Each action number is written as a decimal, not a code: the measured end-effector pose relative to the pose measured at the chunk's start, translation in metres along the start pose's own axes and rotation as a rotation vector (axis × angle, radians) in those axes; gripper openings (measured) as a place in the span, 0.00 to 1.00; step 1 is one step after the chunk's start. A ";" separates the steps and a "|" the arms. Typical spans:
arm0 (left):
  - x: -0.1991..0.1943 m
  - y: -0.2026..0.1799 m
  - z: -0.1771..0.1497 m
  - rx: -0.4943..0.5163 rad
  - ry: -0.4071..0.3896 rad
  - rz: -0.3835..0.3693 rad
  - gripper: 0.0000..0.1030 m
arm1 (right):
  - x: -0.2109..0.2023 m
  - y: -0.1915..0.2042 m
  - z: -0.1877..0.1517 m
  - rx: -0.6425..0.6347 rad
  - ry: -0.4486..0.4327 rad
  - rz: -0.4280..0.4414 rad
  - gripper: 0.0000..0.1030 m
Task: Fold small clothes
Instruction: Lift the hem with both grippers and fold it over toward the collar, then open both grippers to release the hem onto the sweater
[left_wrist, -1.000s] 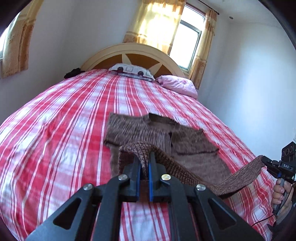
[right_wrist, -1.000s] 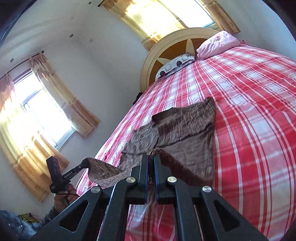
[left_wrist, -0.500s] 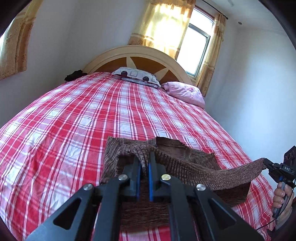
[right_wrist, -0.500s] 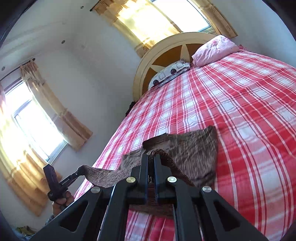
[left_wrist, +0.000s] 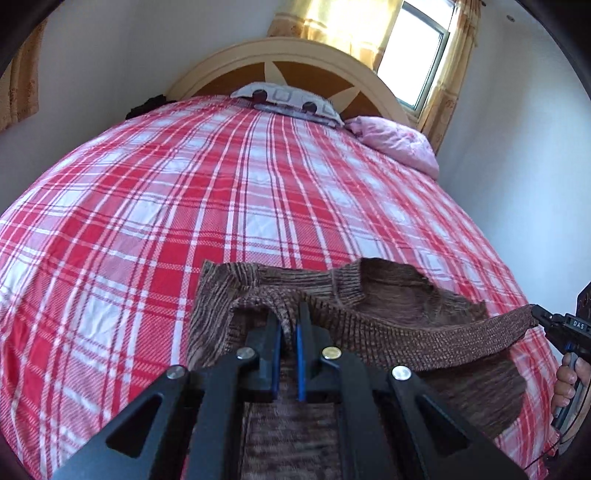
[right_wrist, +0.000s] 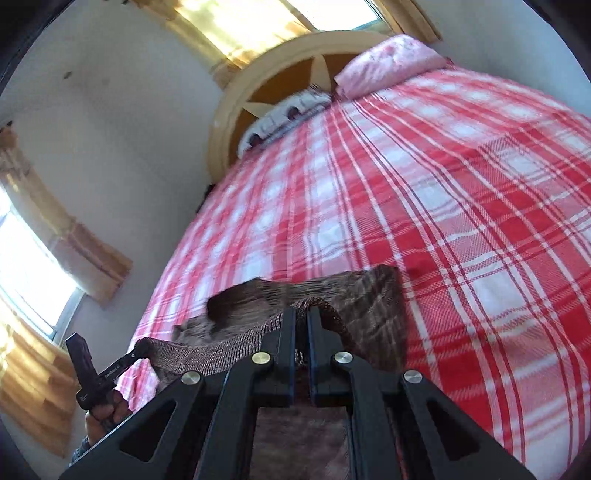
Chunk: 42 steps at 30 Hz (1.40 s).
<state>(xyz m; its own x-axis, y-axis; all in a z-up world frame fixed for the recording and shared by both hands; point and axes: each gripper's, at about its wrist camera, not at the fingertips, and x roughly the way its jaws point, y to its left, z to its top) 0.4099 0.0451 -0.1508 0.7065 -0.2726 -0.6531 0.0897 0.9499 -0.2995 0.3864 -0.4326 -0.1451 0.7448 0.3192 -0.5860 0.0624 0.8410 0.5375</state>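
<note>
A small brown knitted sweater (left_wrist: 399, 306) lies on the red and white plaid bed cover (left_wrist: 184, 206), its near hem lifted and carried over the rest of it. My left gripper (left_wrist: 287, 314) is shut on one hem corner. The ribbed hem (left_wrist: 424, 341) stretches to the right, where my right gripper (left_wrist: 535, 314) pinches the other corner, a hand below it. In the right wrist view the right gripper (right_wrist: 302, 313) is shut on the sweater (right_wrist: 373, 310), and the left gripper (right_wrist: 142, 350) holds the hem at lower left.
Two pillows, one grey patterned (left_wrist: 288, 99) and one pink (left_wrist: 399, 142), rest by the round wooden headboard (left_wrist: 295, 62). A dark object (left_wrist: 147, 105) sits at the far left bed edge. White walls and curtained windows surround the bed; the wall (left_wrist: 517, 155) is close on the right.
Both grippers carried the hem forward toward the headboard, and slightly down. The sweater's lower half now covers the part that lay open a second ago; only its far edge shows.
</note>
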 end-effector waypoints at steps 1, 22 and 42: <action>0.010 0.001 0.000 0.000 0.013 0.015 0.07 | 0.009 -0.005 0.003 0.014 0.012 -0.009 0.05; 0.032 -0.019 -0.041 0.281 0.240 0.231 0.68 | 0.108 0.043 -0.040 -0.204 0.457 -0.053 0.35; -0.005 0.009 -0.040 0.146 0.091 0.329 0.72 | 0.045 0.050 -0.054 -0.395 0.212 -0.192 0.53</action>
<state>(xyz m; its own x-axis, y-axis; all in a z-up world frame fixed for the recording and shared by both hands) 0.3790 0.0490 -0.1777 0.6496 0.0446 -0.7589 -0.0280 0.9990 0.0348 0.3871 -0.3524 -0.1772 0.5899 0.1900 -0.7848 -0.1025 0.9817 0.1606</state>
